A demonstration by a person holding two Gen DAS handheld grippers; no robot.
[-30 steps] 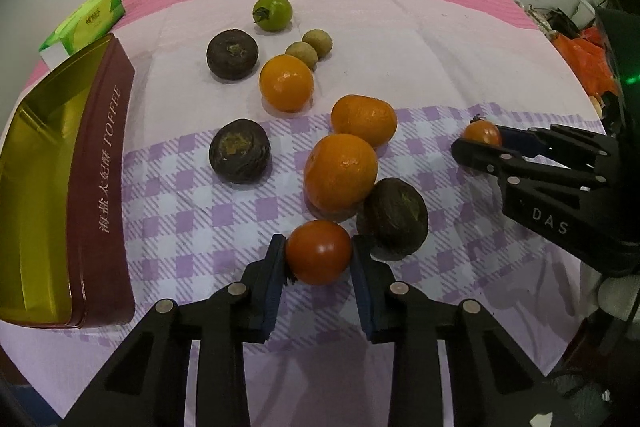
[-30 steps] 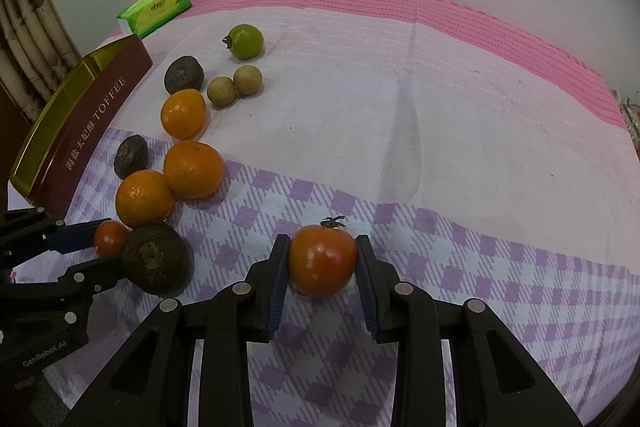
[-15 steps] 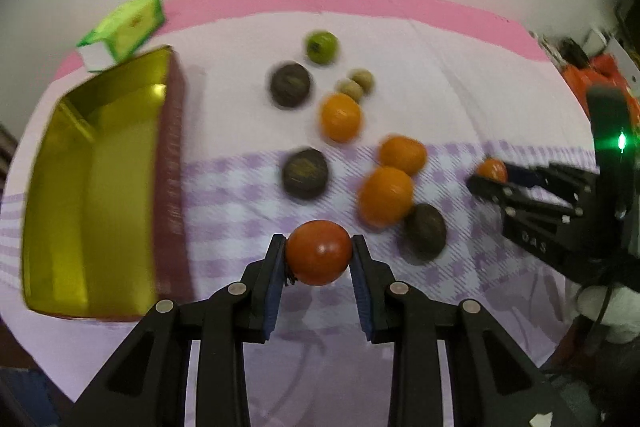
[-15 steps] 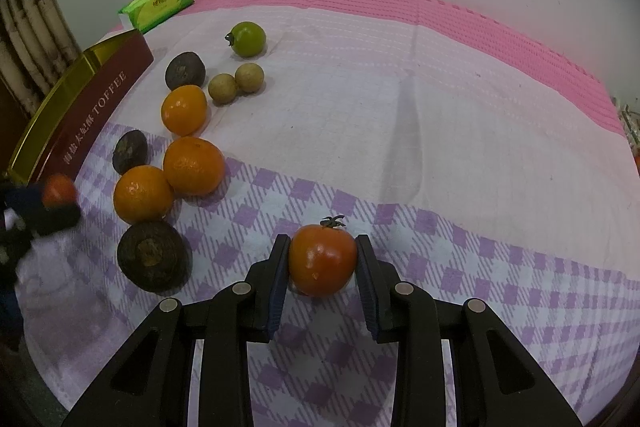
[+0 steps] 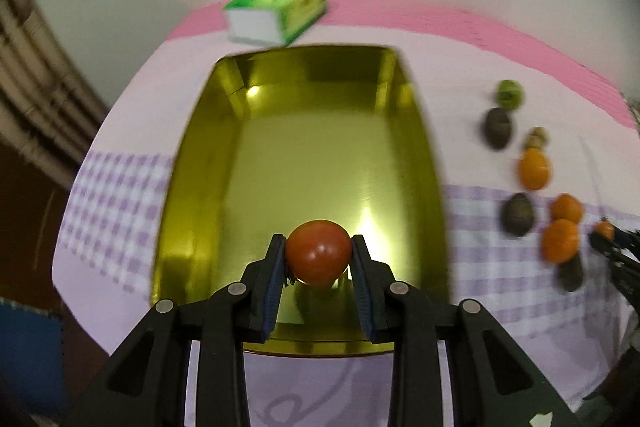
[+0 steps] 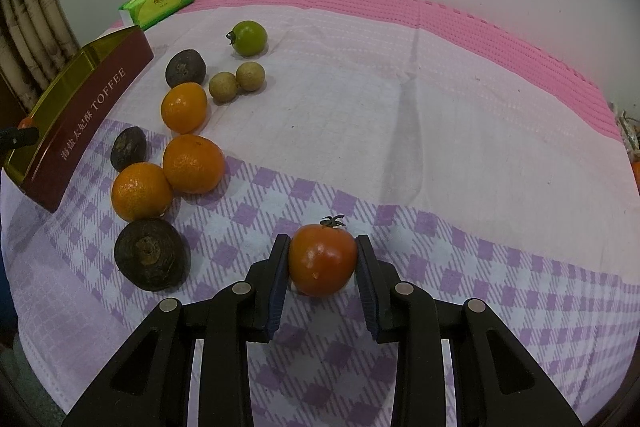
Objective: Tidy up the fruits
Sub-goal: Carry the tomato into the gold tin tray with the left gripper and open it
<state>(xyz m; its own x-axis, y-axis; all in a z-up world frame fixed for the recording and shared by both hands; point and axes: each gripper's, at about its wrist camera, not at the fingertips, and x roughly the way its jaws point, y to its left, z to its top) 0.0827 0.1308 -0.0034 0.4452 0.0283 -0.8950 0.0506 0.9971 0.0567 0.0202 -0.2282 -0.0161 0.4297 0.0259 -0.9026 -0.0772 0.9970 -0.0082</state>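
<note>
My left gripper (image 5: 318, 259) is shut on a red tomato (image 5: 318, 251) and hangs over the near end of the open gold toffee tin (image 5: 304, 155), whose inside holds nothing else. My right gripper (image 6: 322, 263) is shut on a second red tomato (image 6: 322, 259) with a green stem, low over the purple checked cloth. To its left lie three oranges (image 6: 193, 163), three dark brown fruits (image 6: 151, 254), two small tan fruits (image 6: 237, 83) and a green tomato (image 6: 249, 37). The tin (image 6: 76, 123) shows at the far left of the right wrist view.
A green tissue pack (image 5: 278, 9) lies behind the tin near the pink border of the cloth. The loose fruits (image 5: 560, 239) lie right of the tin, blurred. The table's edge and dark floor (image 5: 28, 195) are to the left.
My left gripper has carried its tomato leftward from beside the oranges to above the tin. The right gripper and its tomato have not moved.
</note>
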